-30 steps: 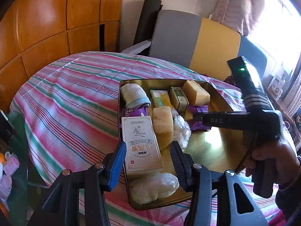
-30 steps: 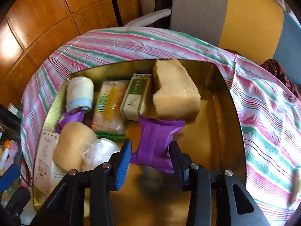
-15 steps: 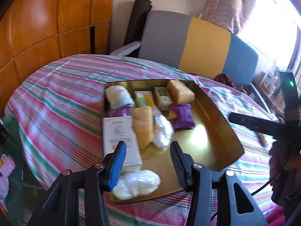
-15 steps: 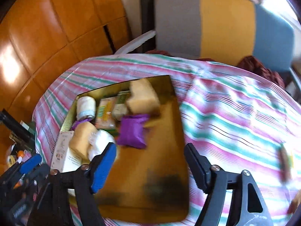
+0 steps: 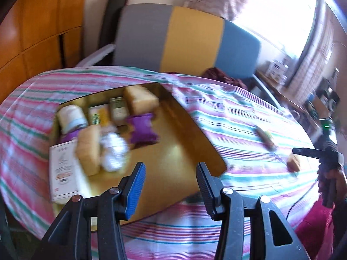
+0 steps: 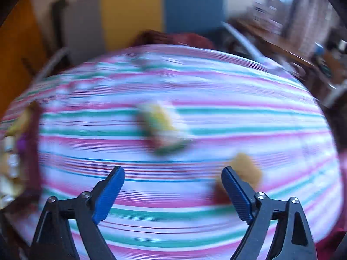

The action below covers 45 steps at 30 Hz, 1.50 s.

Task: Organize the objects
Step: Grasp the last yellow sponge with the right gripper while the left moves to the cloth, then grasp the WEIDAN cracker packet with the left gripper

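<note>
Tongs, right [image 6: 172, 192]: jaws just opened wide, empty, over the striped desk [image 6: 216, 91]. Tongs, left [image 5: 170, 183]: partly open, empty, above our gold tray [image 5: 173, 151]. Snack packet [image 6: 162, 130], tan piece [image 6: 246, 171] lay loose outside; we judged blurred haste risked knocking them away.

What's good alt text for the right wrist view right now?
Motion-blurred fisheye view: the right gripper, jaws wide open and empty after just opening, points down at a striped tablecloth. A blurred yellow-green packet lies ahead and a tan lump sits by the right finger; the tray's contents show at the left edge.
</note>
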Motion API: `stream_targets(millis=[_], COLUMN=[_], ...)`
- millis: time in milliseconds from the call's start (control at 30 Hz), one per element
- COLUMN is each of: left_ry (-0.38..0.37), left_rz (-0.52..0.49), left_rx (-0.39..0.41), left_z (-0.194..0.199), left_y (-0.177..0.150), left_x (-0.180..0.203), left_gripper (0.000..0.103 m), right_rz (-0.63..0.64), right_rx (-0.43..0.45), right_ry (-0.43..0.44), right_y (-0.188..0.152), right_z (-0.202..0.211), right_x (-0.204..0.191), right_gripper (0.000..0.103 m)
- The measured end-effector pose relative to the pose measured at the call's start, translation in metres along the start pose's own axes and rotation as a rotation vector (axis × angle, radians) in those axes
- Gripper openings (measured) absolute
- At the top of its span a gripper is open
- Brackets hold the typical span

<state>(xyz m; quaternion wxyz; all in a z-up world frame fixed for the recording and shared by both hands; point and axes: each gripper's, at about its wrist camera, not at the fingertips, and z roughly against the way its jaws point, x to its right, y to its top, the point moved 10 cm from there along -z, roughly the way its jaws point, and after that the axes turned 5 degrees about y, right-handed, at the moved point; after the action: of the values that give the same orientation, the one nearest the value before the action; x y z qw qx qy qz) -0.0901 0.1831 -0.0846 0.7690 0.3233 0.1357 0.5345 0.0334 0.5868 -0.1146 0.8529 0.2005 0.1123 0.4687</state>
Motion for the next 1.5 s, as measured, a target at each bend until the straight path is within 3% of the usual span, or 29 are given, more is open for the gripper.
stream_targets(millis=[67,233,333,433,467,533,800,1133,1300,1367,1500], left_ry=[-0.022,-0.076,-0.102,-0.127,-0.139,-0.155,-0.229,-0.202,-0.181,-0.167,-0.131], left_rz=[-0.031,-0.108,-0.160,-0.187,-0.195,-0.206,-0.176,-0.170,-0.141,-0.132,-0.099], left_rx=[-0.004,-0.036,-0.054,-0.073,-0.082,-0.101,-0.262,-0.327,-0.356,-0.365,-0.402], left_z=[-0.002,-0.011,-0.018,-0.026,-0.031,-0.040,-0.098,-0.165,-0.196,-0.208,-0.229], left_y=[0.003,0.006,0.006,0.006,0.006,0.005,-0.001,0.020,0.031,0.033,0.032], left_x=[0.020,0.069,0.102,0.127,0.137,0.153,0.215,0.288,0.315,0.324,0.333], left_gripper=[0.049,0.049,0.050,0.050,0.050,0.050,0.050,0.050,0.060,0.069,0.069], right_rz=[-0.100,-0.389,-0.452,-0.425,-0.372,-0.295,-0.333,-0.378,-0.389,-0.394,-0.416], right_rx=[-0.043,-0.017,-0.028,-0.064,-0.084,-0.066,0.041,0.133,0.144,0.146,0.160], right_ry=[-0.061,0.025,0.081,0.101,0.078,0.033,0.022,0.036,0.075,0.085,0.110], right_y=[-0.006,-0.010,-0.010,-0.015,-0.016,-0.011,0.003,0.016,0.018,0.018,0.019], right_z=[-0.009,-0.025,-0.041,-0.056,-0.059,-0.056,-0.032,-0.012,-0.010,-0.010,-0.007], right_x=[0.040,0.088,0.086,0.075,0.070,0.061,0.070,0.085,0.083,0.083,0.086], right_gripper=[0.094,0.097,0.098,0.094,0.066,0.064,0.064,0.064,0.064,0.065,0.065])
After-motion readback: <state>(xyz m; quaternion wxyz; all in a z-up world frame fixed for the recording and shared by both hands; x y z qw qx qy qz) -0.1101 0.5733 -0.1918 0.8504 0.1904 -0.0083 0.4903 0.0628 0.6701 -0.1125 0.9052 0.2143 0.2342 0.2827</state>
